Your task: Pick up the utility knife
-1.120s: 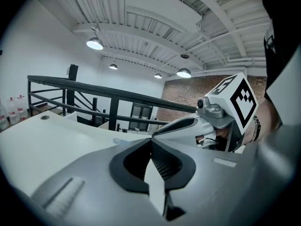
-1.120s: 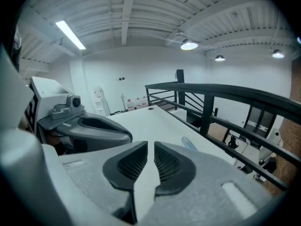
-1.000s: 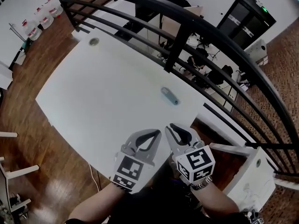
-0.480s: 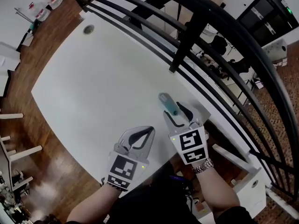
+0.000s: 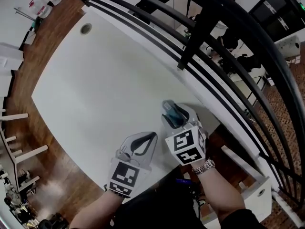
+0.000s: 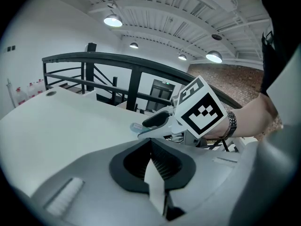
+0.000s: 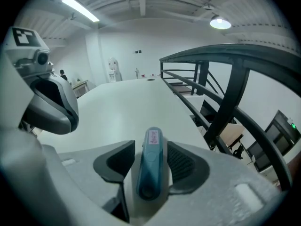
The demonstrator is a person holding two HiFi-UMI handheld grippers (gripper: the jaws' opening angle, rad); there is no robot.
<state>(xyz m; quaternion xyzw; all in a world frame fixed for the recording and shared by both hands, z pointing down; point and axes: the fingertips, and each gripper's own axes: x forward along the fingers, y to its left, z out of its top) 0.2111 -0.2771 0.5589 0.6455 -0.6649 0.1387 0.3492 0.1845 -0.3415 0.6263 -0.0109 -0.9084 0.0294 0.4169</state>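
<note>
The utility knife (image 5: 171,111), teal-blue and slim, lies flat on the white table (image 5: 95,80) near its right edge. My right gripper (image 5: 177,114) is lowered over it, and its jaws have just been opening. In the right gripper view the knife (image 7: 151,164) lies lengthwise between the two dark pads (image 7: 115,161), with a gap on each side. My left gripper (image 5: 151,136) hovers just left of the right one, jaws together and empty. The left gripper view shows its shut jaws (image 6: 150,140), with the right gripper (image 6: 157,124) and the knife's tip (image 6: 135,126) beyond them.
A black metal railing (image 5: 200,27) runs along the table's far right edge, close behind the knife. A round cable grommet (image 5: 86,28) sits in the far corner of the table. Wooden floor (image 5: 28,70) lies to the left, below the table.
Both grippers have come forward and down toward the table. The right one went from short of the knife to straddling it, and its jaws spread apart. The left stayed shut.
</note>
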